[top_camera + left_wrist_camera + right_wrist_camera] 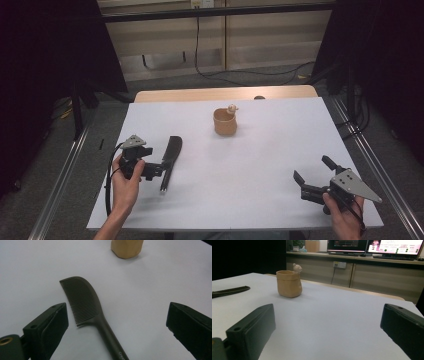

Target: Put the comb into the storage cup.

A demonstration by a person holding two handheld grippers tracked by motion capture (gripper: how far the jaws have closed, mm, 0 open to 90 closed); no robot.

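The left gripper sits low over the white table sheet at its left side, held in the person's left hand, and its jaws stand wide apart with nothing clamped between them. In the left gripper view the two black jaws rise from the bottom corners and the dark comb lies flat on the sheet in the gap between them, nearer the left jaw but touching neither; its handle runs down toward the bottom edge of that view and its toothed head curves up and to the left, teeth facing the left jaw. From the high view the comb lies lengthwise just beside the gripper's tips, its broad head pointing away from the person and its thin handle end toward the near edge. Beyond the comb, toward the far middle of the sheet, stands a small tan cup shaped like a rolled-down paper bag, upright, with a little pale figure perched on its rim; it is well apart from the comb. The right gripper, held in the right hand near the sheet's near right corner, is likewise spread wide and holds nothing; its own view looks across bare sheet toward the cup, with the comb's head at the left edge.
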